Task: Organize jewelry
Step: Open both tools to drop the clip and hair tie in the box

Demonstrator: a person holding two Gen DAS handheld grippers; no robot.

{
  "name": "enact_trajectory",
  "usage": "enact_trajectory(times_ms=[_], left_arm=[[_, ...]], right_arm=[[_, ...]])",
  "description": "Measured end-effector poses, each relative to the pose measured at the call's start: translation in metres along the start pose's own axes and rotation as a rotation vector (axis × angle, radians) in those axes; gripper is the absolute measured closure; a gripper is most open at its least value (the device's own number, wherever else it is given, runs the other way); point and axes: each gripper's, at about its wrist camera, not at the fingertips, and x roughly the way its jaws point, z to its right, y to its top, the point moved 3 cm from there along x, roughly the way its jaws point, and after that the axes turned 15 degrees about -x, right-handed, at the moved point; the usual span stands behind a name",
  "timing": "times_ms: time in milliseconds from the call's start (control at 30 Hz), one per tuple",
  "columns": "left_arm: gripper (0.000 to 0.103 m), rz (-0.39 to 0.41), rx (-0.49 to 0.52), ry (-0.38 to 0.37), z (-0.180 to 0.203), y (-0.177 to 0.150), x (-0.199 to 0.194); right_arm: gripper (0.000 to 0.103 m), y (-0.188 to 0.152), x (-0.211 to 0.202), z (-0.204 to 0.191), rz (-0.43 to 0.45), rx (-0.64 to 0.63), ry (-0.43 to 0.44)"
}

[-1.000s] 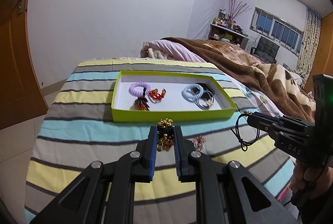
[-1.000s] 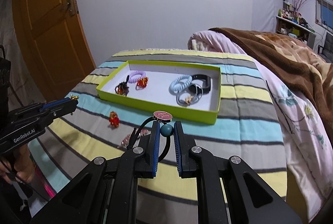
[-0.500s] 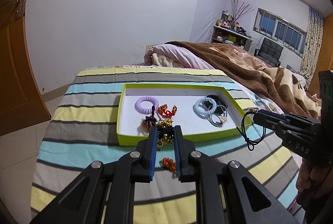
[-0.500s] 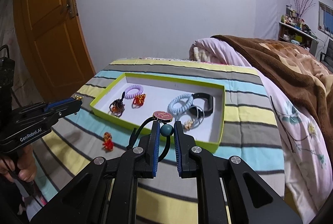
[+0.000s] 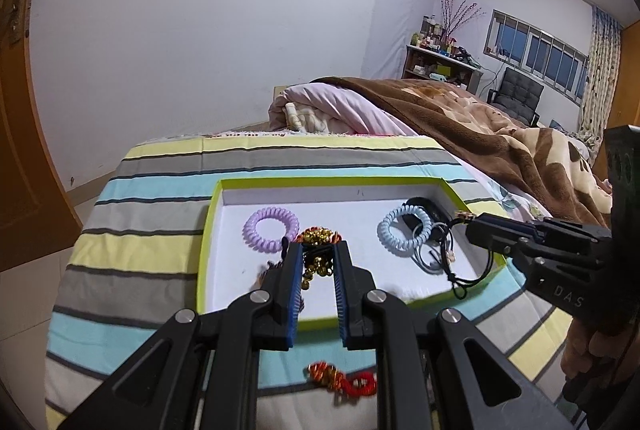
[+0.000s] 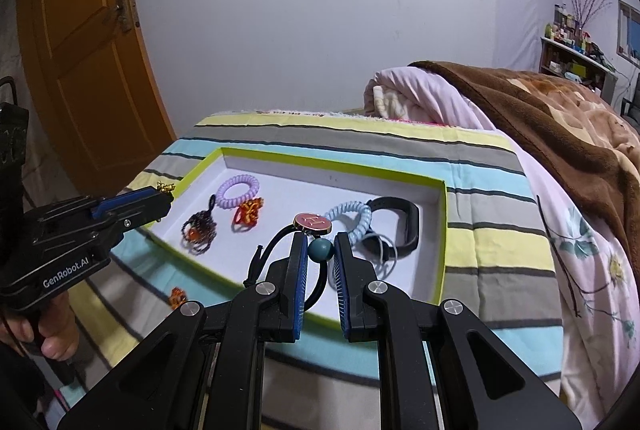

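Note:
A lime-green tray (image 5: 208, 230) (image 6: 442, 230) with a white floor lies on the striped bedspread. In it are a purple coil tie (image 5: 271, 229) (image 6: 239, 191), a blue coil tie (image 5: 404, 233) (image 6: 352, 218), a black band (image 6: 400, 226), a red knot (image 6: 248, 215) and a dark beaded piece (image 6: 198, 230). My left gripper (image 5: 316, 250) is shut on a gold bead cluster (image 5: 316, 237), held over the tray's front left. My right gripper (image 6: 320, 242) is shut on a black cord hair tie with a teal bead (image 6: 320, 250) and pink disc (image 6: 312, 223), over the tray's front.
A red and gold knot (image 5: 344, 382) lies on the bedspread in front of the tray; it also shows in the right wrist view (image 6: 177, 296). A brown and pink quilt (image 5: 460, 122) is heaped on the right. An orange door (image 6: 92, 62) stands at the left.
Both grippers have moved forward from in front of the tray to over it, each still shut on its piece. The tray's contents have not moved.

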Motion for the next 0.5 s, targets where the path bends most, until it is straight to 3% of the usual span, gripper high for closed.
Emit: enact_trajectory(times_ms=[500], left_arm=[[0.087, -0.096, 0.023, 0.011, 0.002, -0.012, 0.055]], right_arm=[[0.089, -0.007, 0.054, 0.018, -0.087, 0.035, -0.004]])
